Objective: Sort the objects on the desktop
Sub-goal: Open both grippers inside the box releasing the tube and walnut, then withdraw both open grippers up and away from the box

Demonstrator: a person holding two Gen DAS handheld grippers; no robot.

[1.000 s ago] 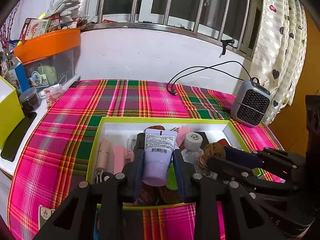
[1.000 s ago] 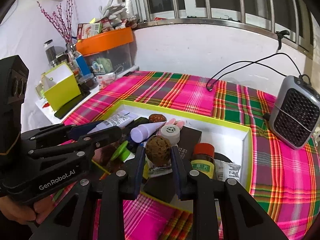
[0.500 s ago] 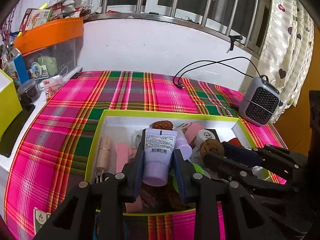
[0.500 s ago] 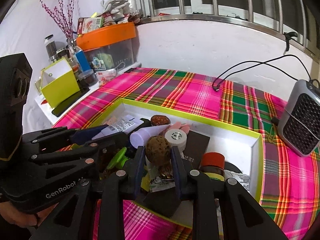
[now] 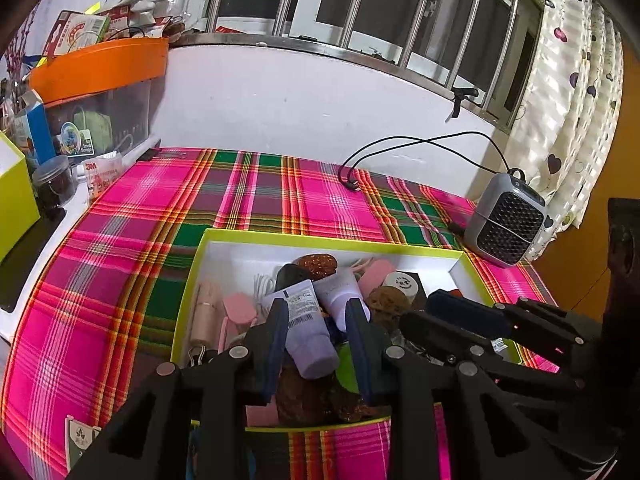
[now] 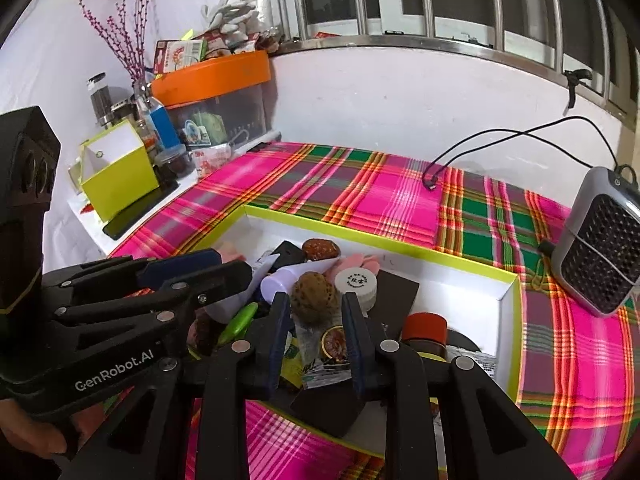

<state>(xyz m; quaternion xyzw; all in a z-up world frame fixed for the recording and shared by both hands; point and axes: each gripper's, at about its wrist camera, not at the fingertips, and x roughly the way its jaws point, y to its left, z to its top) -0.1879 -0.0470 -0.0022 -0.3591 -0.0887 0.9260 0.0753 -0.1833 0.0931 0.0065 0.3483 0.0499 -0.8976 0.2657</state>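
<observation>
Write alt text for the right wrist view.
The right hand-held gripper grips a brown walnut above a yellow-green tray crowded with small items on a pink plaid tablecloth. The left hand-held gripper reaches in from the left.

White wall (image 5: 280,92), barred window (image 5: 360,4), heart-print curtain (image 5: 576,92)

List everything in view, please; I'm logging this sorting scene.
tray: one, lime rim, white inside, on the cloth
tube: one, lilac, in the left claw
walnut: one, brown, in the right claw
jar cap: one, white, in the tray
bottle: one, red-capped, in the tray
heater: one, grey, right of the tray
tablecloth: one, pink-green plaid
storage bin: one, orange-lidded, by the wall
left claw: black, shut on the tube
right claw: black, shut on the walnut
</observation>
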